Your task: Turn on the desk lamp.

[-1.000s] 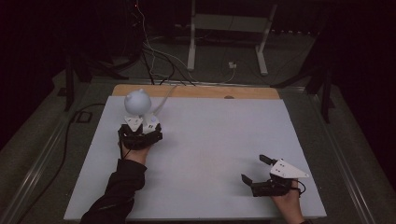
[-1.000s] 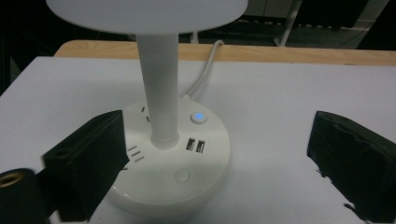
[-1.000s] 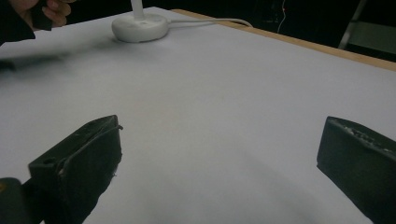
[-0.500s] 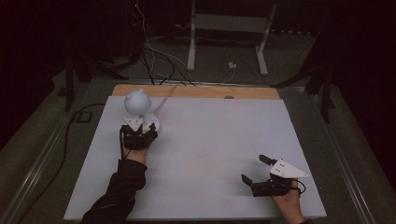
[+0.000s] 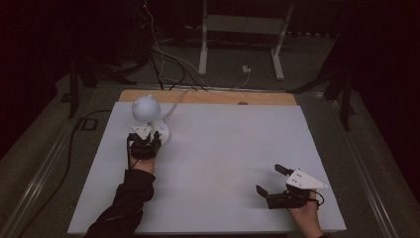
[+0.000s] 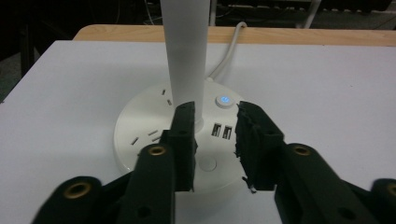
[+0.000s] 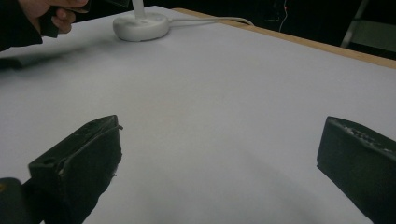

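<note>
A white desk lamp with a round head (image 5: 145, 107) stands on a round base (image 5: 162, 132) at the table's back left. My left gripper (image 5: 147, 140) hovers right at the base's near side. In the left gripper view its jaws (image 6: 215, 109) have just been closing to a narrow gap over the base (image 6: 140, 140), with the USB ports (image 6: 222, 131) seen between them. The pads press on nothing, and the lamp's post (image 6: 184, 51) rises just beyond the left jaw. A button glows blue (image 6: 223, 100). My right gripper (image 5: 270, 179) rests open at the front right, nothing between its jaws (image 7: 219, 135).
The white tabletop (image 5: 233, 139) has a wooden strip (image 5: 213, 97) along its far edge. The lamp's cord (image 5: 173, 101) runs back off the table. Cables and a metal stand (image 5: 237, 44) lie on the dark floor beyond. The lamp base (image 7: 140, 24) appears far off in the right gripper view.
The left gripper's jaws have drawn much closer together and it has edged a little toward the lamp base. The right gripper has stayed put.
</note>
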A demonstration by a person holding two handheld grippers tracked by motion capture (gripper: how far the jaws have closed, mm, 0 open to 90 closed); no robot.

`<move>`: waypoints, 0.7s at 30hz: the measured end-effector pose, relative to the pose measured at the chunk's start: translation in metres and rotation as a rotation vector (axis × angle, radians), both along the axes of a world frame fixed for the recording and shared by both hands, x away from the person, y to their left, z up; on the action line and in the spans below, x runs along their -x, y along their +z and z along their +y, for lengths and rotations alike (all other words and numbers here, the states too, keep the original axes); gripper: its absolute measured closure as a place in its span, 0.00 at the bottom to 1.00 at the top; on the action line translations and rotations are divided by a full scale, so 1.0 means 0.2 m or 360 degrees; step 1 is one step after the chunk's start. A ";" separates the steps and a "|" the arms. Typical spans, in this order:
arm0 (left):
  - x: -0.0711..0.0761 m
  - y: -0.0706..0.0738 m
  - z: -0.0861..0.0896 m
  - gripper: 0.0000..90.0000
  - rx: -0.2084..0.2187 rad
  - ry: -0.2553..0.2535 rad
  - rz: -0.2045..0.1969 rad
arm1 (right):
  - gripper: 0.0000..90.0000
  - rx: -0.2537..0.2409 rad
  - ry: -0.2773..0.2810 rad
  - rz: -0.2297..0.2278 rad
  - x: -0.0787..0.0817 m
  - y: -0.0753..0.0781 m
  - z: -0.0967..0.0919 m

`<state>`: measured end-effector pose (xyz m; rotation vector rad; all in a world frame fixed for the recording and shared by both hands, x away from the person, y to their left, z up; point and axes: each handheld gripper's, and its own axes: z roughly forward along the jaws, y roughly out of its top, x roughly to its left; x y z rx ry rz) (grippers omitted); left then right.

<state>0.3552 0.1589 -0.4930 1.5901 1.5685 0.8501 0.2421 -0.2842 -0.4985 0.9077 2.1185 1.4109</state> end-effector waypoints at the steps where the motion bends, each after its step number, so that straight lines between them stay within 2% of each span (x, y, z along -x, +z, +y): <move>1: 0.00 0.00 0.00 0.80 0.0000 0.0002 -0.0002 | 0.00 0.0003 0.0003 0.0002 0.00 0.00 0.00; 5: -0.01 -0.01 0.02 0.83 0.0005 -0.0009 -0.0012 | 0.00 0.0009 0.0006 0.0002 0.00 0.00 0.00; 7: -0.01 -0.01 0.02 0.89 0.0003 -0.0013 -0.0007 | 0.00 0.0011 0.0004 0.0009 0.00 0.00 0.00; 13: -0.01 -0.03 0.03 0.98 0.0012 -0.0050 0.0021 | 0.00 0.0014 0.0005 0.0014 0.00 0.00 0.00; 21: -0.02 -0.04 0.03 1.00 0.0003 -0.0094 0.0059 | 0.00 0.0013 0.0006 0.0013 0.00 0.00 0.00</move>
